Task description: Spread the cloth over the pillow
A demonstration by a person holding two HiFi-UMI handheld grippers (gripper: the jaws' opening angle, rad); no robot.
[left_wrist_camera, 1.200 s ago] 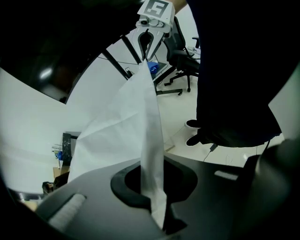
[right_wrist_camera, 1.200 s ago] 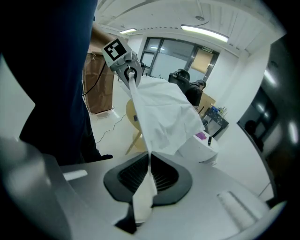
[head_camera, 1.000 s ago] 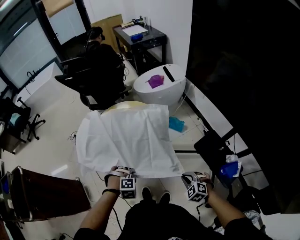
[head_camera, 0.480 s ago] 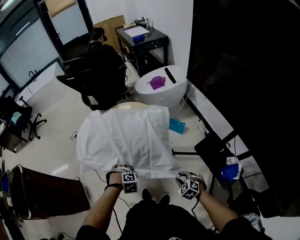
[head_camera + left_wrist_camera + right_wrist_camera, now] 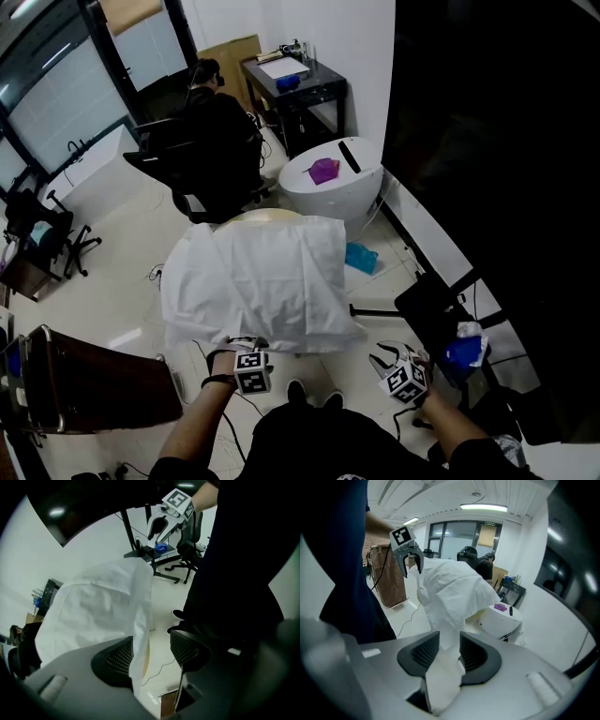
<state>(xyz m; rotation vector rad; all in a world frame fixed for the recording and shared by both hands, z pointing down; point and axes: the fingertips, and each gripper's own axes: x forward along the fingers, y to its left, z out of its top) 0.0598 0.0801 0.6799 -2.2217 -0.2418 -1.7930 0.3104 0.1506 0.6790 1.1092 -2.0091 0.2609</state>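
The task looks almost done. The white cloth (image 5: 258, 281) lies spread over the pillow (image 5: 267, 215) in front of the person and hangs down on the near side and on both flanks. Of the pillow, only a cream, rounded rim shows at the far edge. What carries the pillow is hidden under the cloth.

The left tongs (image 5: 154, 644) have just been opening and stand wide apart; the hem of the cloth hangs loose beside one pad. The right tongs (image 5: 449, 641) have also been opening. A fold of cloth lies between them, but the pads do not seem to press it. I judge that only letting go fully and some smoothing remain.

The cloth is thin, matte and rectangular, with long soft creases. The pads are dark and ribbed.
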